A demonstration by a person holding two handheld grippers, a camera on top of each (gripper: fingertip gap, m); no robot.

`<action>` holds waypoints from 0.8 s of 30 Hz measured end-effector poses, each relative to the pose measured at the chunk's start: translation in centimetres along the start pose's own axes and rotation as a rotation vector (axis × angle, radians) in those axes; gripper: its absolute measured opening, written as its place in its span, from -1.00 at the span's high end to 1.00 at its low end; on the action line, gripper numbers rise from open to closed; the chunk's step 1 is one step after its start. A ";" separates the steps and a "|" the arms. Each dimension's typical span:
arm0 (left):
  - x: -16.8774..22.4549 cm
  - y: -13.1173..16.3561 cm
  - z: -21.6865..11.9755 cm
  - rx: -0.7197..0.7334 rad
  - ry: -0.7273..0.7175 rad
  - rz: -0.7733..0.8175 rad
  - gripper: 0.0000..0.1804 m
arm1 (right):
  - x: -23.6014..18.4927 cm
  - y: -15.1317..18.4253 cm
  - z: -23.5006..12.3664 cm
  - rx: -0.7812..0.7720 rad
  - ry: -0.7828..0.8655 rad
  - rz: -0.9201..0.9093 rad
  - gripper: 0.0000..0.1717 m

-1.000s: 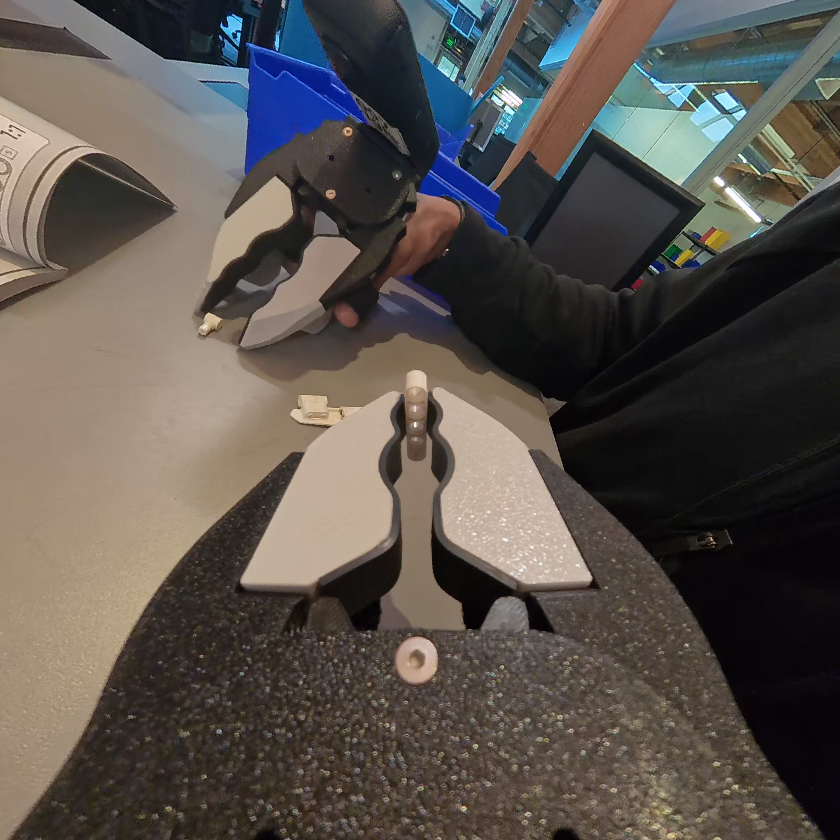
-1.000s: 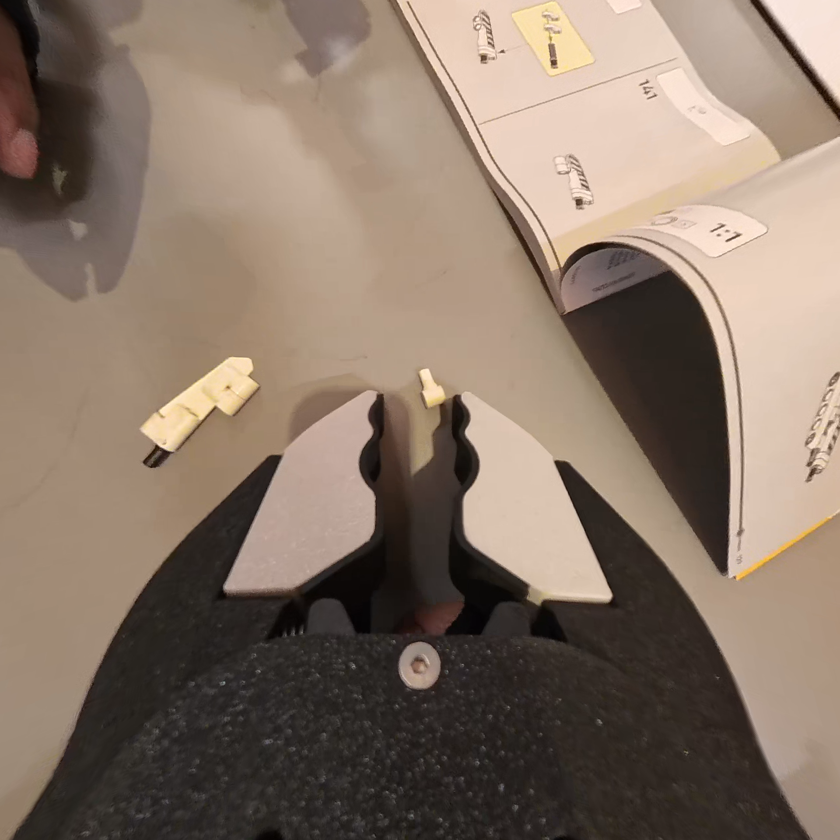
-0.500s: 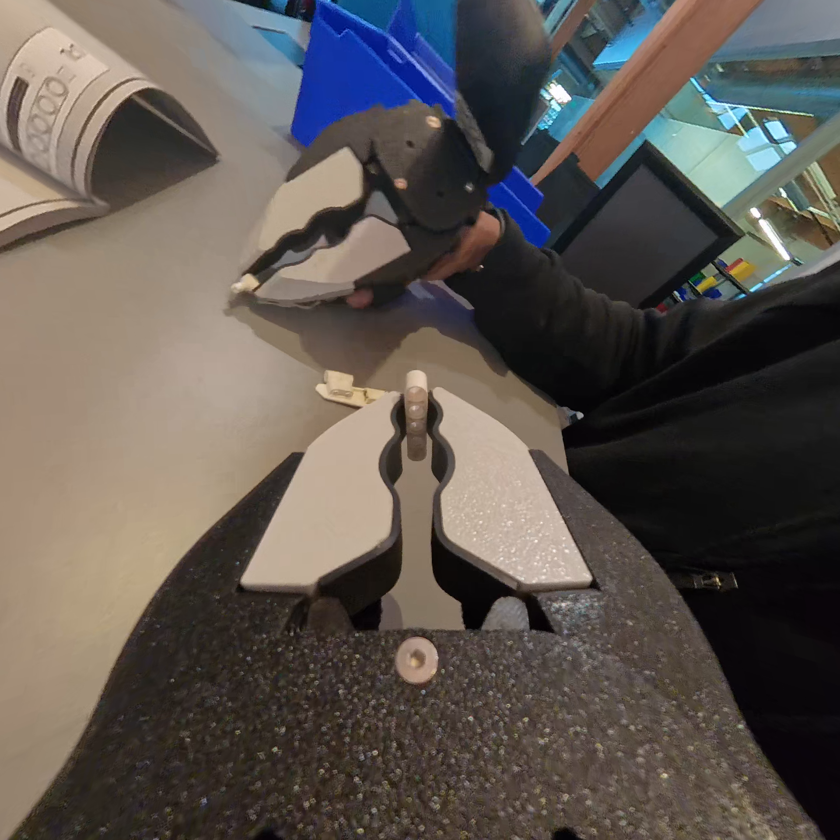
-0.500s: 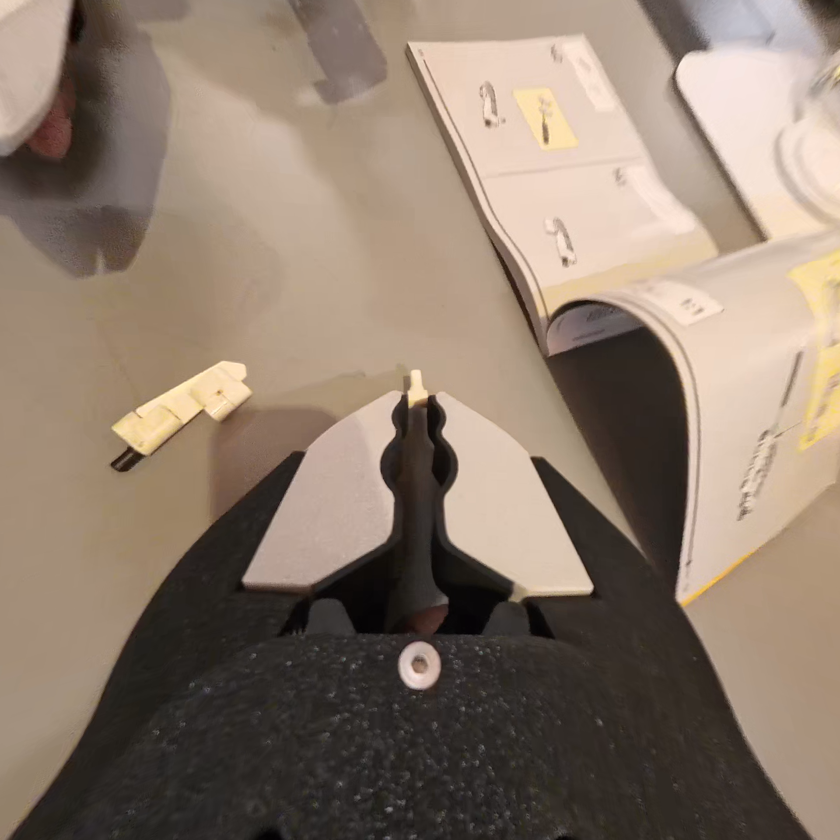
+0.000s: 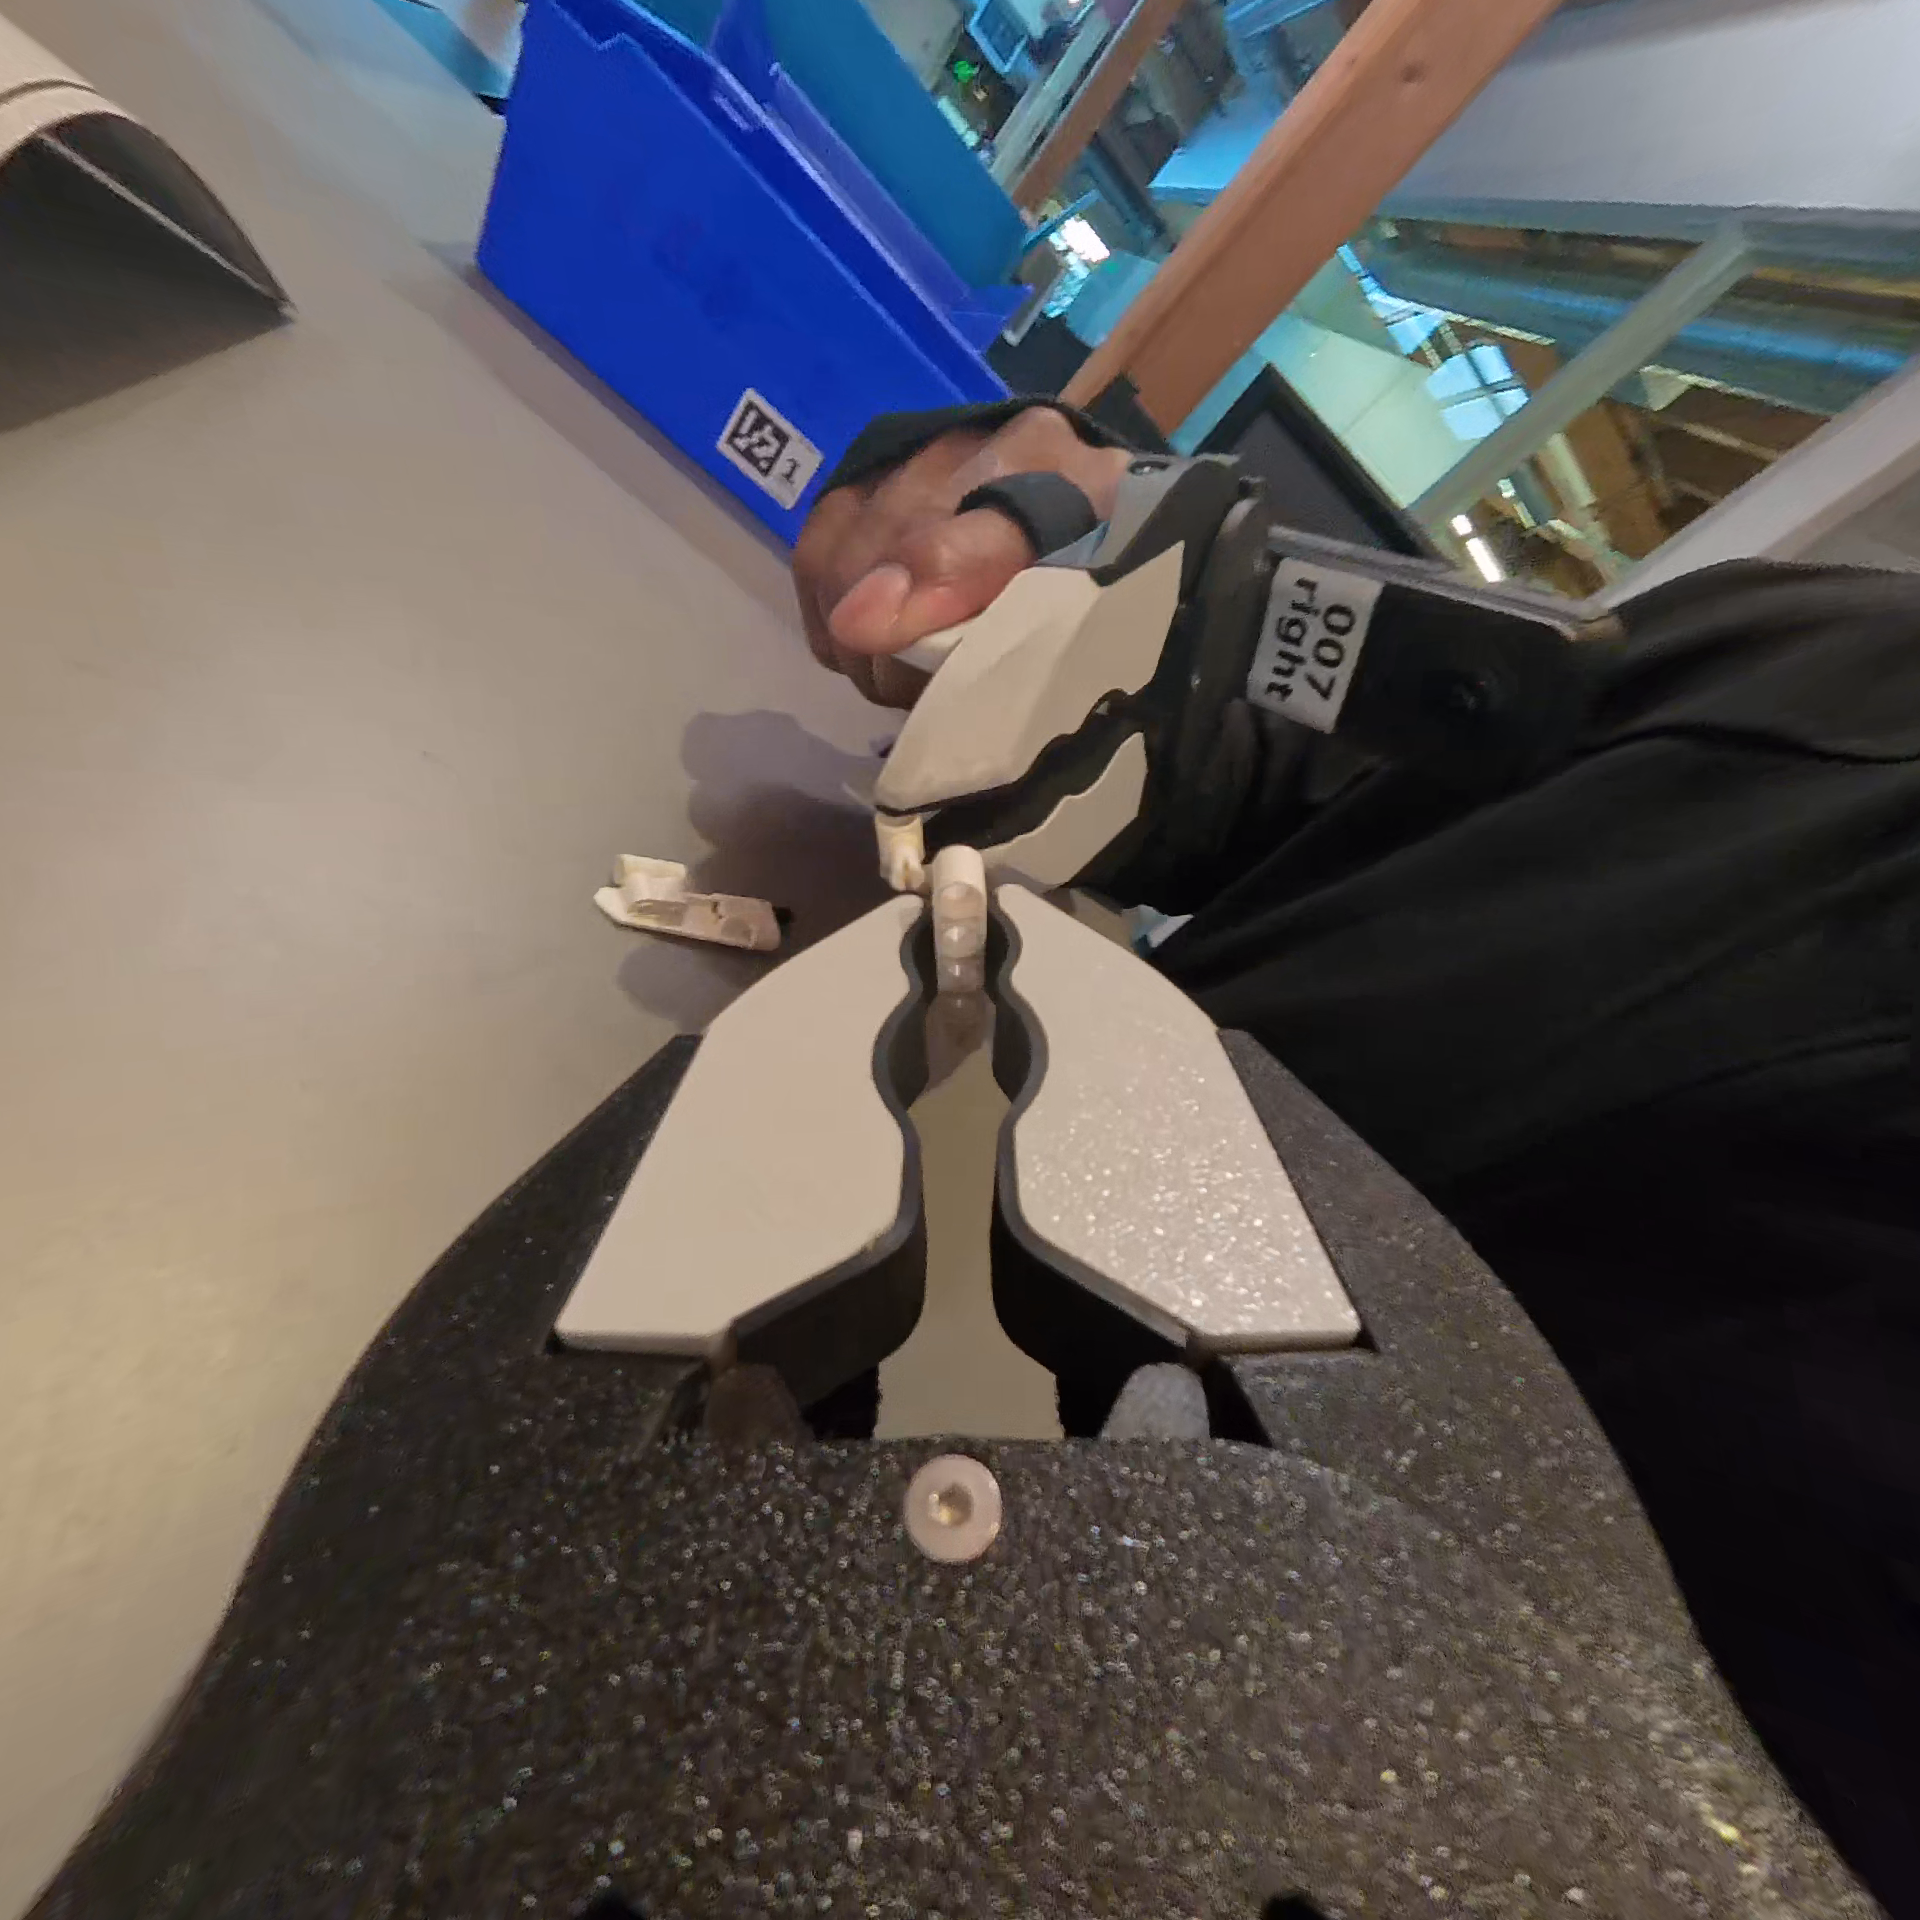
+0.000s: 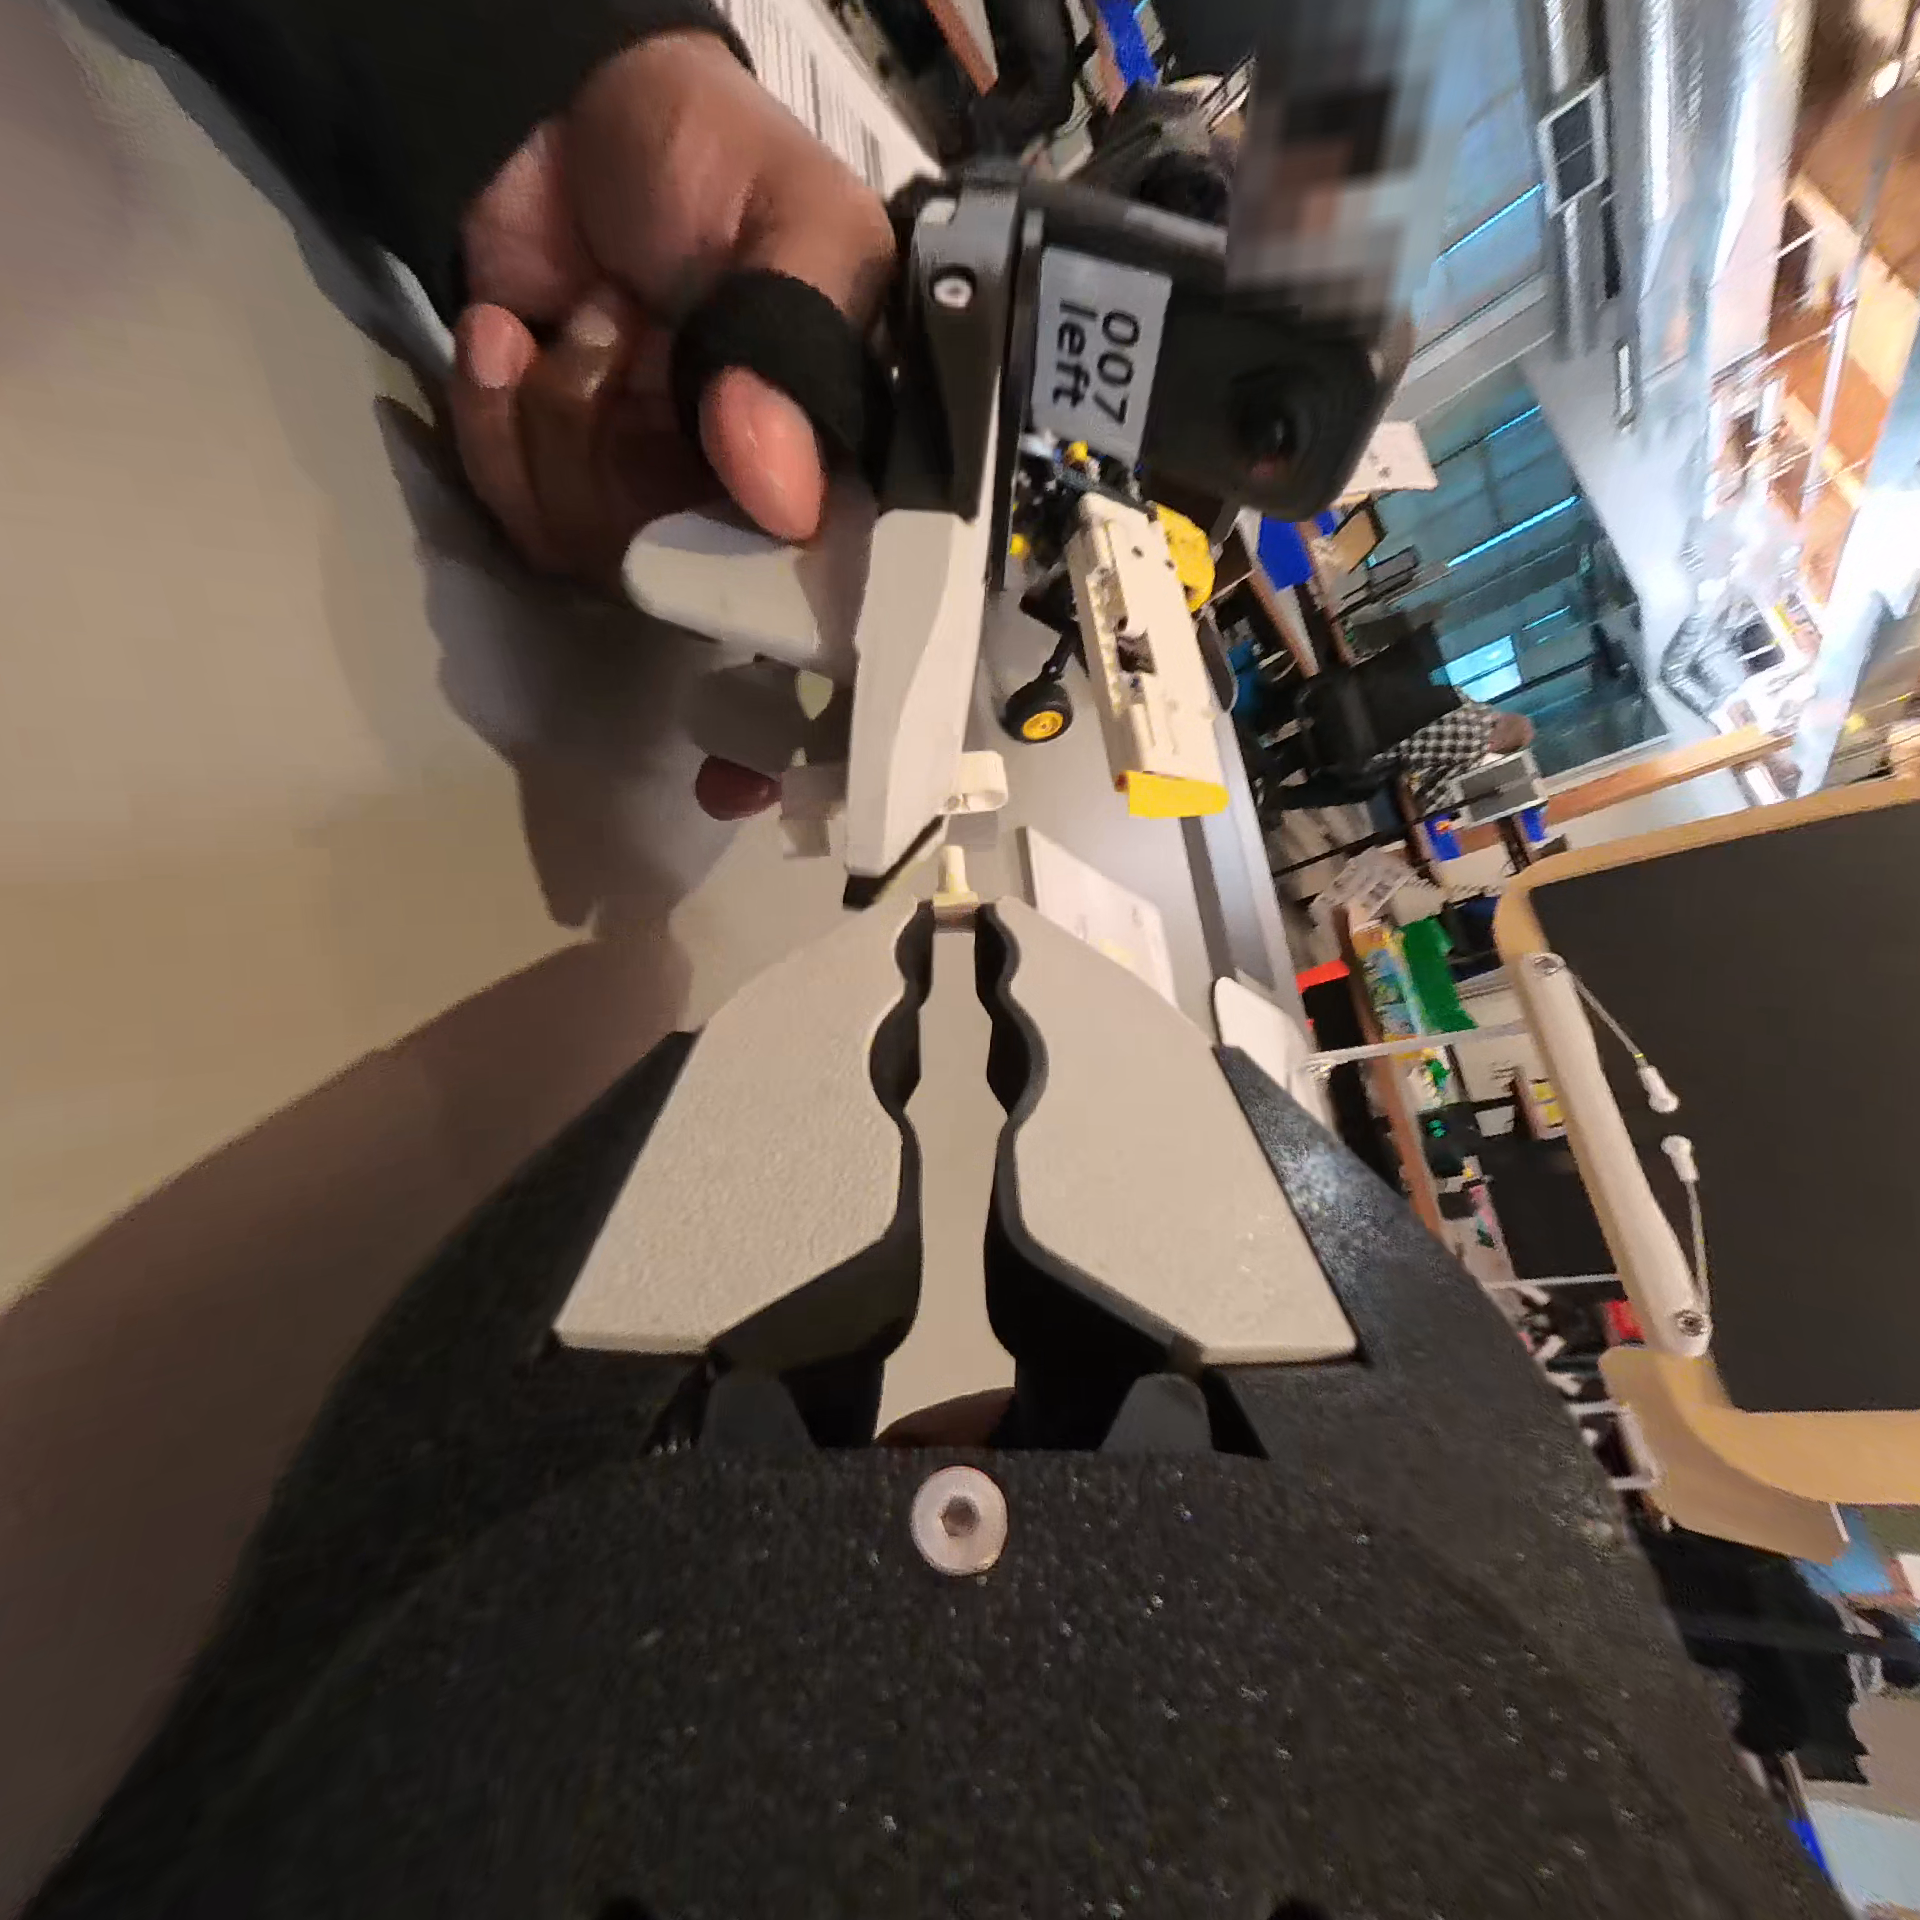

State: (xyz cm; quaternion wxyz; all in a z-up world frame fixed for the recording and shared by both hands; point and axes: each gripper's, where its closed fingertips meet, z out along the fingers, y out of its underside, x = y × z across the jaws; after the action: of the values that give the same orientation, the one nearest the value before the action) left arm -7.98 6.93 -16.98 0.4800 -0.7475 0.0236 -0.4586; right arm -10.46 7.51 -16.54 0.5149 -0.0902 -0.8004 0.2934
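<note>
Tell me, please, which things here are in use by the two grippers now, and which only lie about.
In use:
- left gripper, shut on a white beam with holes
- right gripper, shut on a small cream pin, its tip close to the beam

Lying about:
- small white assembly on the grey table
- blue bin
- folded booklet
- yellow-and-white brick model

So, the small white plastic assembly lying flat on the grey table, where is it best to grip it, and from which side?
Probably across the two long sides of the white plastic assembly, coming from above: it lies flat and elongated on the grey table, with clear space beside it. Its raised end offers more height to pinch.
</note>
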 end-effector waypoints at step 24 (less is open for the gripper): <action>-1.8 3.4 1.6 -0.258 -0.210 0.146 0.91 | -2.1 0.0 -0.8 -0.149 -0.005 -0.213 0.92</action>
State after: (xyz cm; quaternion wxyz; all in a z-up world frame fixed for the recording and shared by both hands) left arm -6.49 7.10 -20.88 0.4118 -0.8430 0.0861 -0.3351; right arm -8.79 6.83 -17.92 0.5330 -0.0419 -0.8264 0.1770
